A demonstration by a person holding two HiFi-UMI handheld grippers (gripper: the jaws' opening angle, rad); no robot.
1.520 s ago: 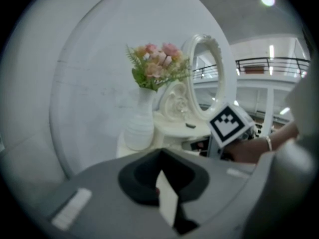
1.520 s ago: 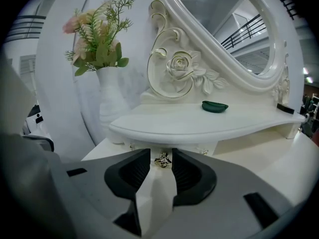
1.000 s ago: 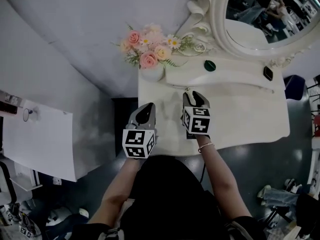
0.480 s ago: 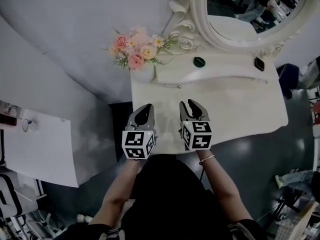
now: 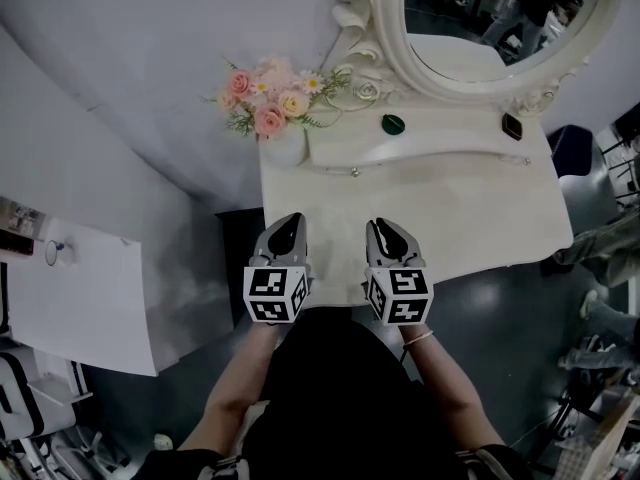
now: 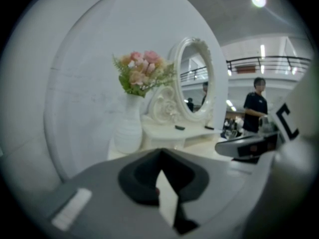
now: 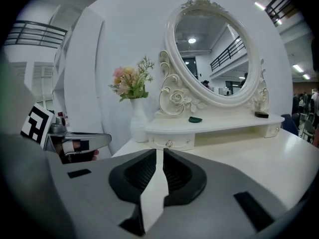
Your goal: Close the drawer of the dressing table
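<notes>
Task object: the drawer (image 7: pixel 179 142) sits at the left end of the raised shelf (image 5: pixel 440 143), upper centre of the head view, just right of the vase (image 7: pixel 138 121).
Drawer state: its front appears flush with the shelf face, so it is judged already pushed in; one round knob (image 7: pixel 168 144) shows at its middle.
Left gripper (image 5: pixel 289 221): it hovers over the near edge of the table (image 5: pixel 480 218), lower centre-left of the head view. Its fingers (image 6: pixel 139 176) meet at the tips and hold nothing.
Right gripper (image 5: pixel 380 225): it is beside the left one, lower centre, well apart from the drawer. Its fingers (image 7: pixel 134 176) are closing, with a narrow slit left between them and nothing in it.
Reason for pose: both grippers point toward the mirror (image 7: pixel 214 49) and clear of the table's contents, which suits a rest position once the push is done.
Reason for layout: the vase and its flowers (image 5: pixel 270 98) stand in the back left corner, leaving the drawer front unobstructed.
Count, fixtures: one table, one oval mirror, one drawer visible, one knob.
Count, loose items: one vase of flowers, one dark green oval object (image 5: pixel 393 123) and one small black object (image 5: pixel 512 126) on the shelf.
Count, tools: two grippers, each with one marker cube.
</notes>
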